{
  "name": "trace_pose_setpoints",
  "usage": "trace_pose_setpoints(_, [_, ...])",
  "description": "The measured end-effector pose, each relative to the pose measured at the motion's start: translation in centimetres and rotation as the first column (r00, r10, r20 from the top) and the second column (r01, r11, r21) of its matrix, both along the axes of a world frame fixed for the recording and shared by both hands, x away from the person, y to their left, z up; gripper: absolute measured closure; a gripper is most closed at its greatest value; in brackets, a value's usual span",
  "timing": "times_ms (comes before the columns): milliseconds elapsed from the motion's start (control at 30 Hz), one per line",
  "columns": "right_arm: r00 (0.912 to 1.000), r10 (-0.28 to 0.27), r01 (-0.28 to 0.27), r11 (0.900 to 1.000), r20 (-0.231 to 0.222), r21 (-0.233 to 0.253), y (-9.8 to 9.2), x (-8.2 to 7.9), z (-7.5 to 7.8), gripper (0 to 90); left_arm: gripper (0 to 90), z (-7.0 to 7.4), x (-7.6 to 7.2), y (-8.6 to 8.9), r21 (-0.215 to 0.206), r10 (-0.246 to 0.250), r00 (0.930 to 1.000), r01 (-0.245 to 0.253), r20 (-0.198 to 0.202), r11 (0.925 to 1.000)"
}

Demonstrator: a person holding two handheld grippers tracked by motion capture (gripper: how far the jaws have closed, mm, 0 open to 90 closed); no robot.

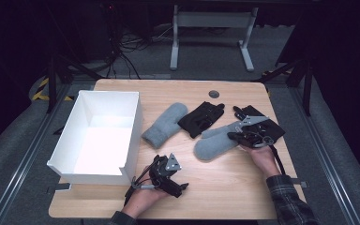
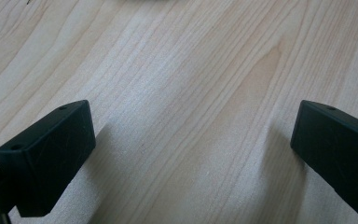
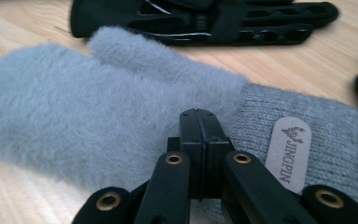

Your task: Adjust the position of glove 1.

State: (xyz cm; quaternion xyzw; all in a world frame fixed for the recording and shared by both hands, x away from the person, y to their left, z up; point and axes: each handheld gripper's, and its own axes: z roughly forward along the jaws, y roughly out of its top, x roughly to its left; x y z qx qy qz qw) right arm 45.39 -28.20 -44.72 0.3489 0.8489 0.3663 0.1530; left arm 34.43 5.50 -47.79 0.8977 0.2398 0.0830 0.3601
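Close up, a JINGPIN label [image 3: 289,151] on the grey mitten [image 3: 98,102].

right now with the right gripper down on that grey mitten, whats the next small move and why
Probably lift the right gripper slightly: its jaws look shut at the grey mitten near the cuff, though a pinch of fabric isn't clearly visible. A small raise would test it before carrying toward the white box.

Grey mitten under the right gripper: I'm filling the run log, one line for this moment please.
right gripper: shut, on grey mitten | left gripper: open over table | white box: empty
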Motion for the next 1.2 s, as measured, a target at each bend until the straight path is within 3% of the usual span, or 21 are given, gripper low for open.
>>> trace_pose_setpoints(333, [0.9952, 0.097, -0.097, 0.995, -0.01, -0.002, 1.8, -1.7, -0.2, 90.0, 0.2, 0.0, 0.0, 0.0, 0.002, 0.002, 1.0, -0.002, 0.002, 1.0])
trace_pose_setpoints(800, [0.9696, 0.242, -0.243, 0.97, -0.037, -0.02, 4.9, -5.2, -0.1, 90.0, 0.2, 0.0, 0.0, 0.0, 0.002, 0.003, 1.0, -0.003, 0.002, 1.0])
trace_pose_setpoints(967, [0.9699, 0.243, -0.243, 0.97, -0.011, -0.012, 4.7, -5.5, 0.8, 90.0, 0.2, 0.0, 0.0, 0.0, 0.002, 0.004, 1.0, -0.004, 0.002, 1.0])
trace_pose_setpoints(1100, [0.9802, 0.194, -0.194, 0.981, 0.037, -0.005, 3.0, -4.2, 2.4, 90.0, 0.2, 0.0, 0.0, 0.0, 0.002, 0.004, 1.0, -0.004, 0.002, 1.0])
trace_pose_setpoints(1200, [0.9876, 0.152, -0.152, 0.988, 0.039, -0.004, 2.0, -2.9, 2.7, 90.0, 0.3, 0.0, 0.0, 0.0, 0.002, 0.004, 1.0, -0.004, 0.002, 1.0])
